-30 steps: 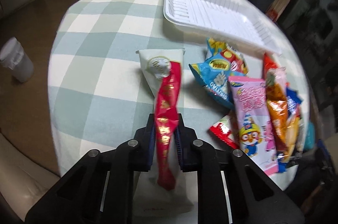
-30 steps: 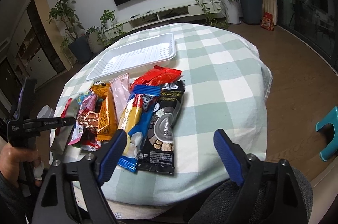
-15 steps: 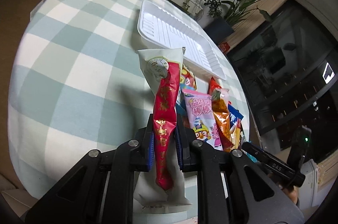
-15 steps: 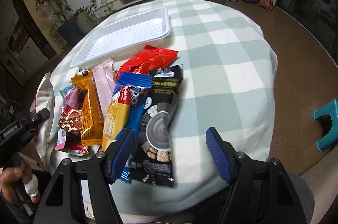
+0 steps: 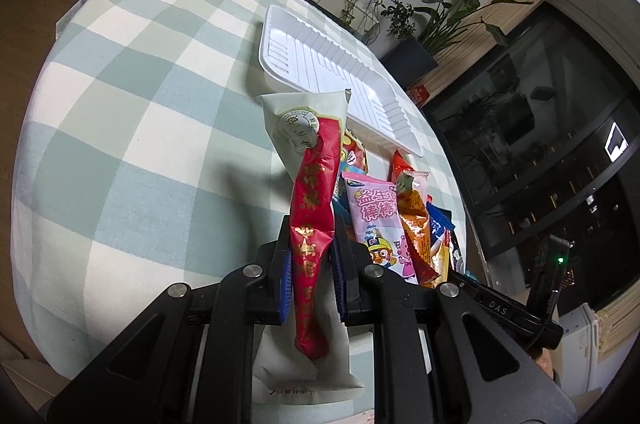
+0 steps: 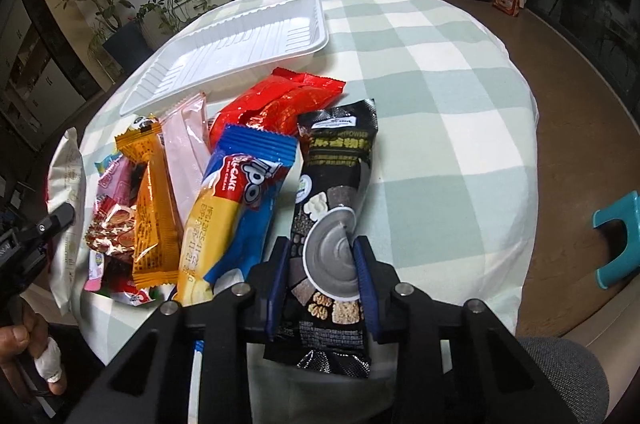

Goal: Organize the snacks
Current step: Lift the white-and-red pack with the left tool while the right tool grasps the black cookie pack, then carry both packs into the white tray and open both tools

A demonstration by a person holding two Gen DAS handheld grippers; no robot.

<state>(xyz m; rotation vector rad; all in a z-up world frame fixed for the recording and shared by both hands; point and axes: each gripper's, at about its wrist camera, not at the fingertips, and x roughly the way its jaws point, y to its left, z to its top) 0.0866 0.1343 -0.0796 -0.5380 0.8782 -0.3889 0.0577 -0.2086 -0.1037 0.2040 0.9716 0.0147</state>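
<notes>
The left gripper (image 5: 311,264) pinched a cream-and-red snack packet (image 5: 310,160); the right gripper (image 6: 320,266) was clamped on a black cereal-bar wrapper (image 6: 334,208) beside the white plastic tray (image 6: 240,40).

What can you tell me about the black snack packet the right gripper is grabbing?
The black snack packet is a long, shiny plastic pouch with crimped ends. It shows a bowl of grey paste, nuts and grains, plus gold lettering near the top. It lies flat on the checked tablecloth, its left edge beside the blue and yellow cake packet. The right gripper has closed its blue pads on the lower half.
</notes>
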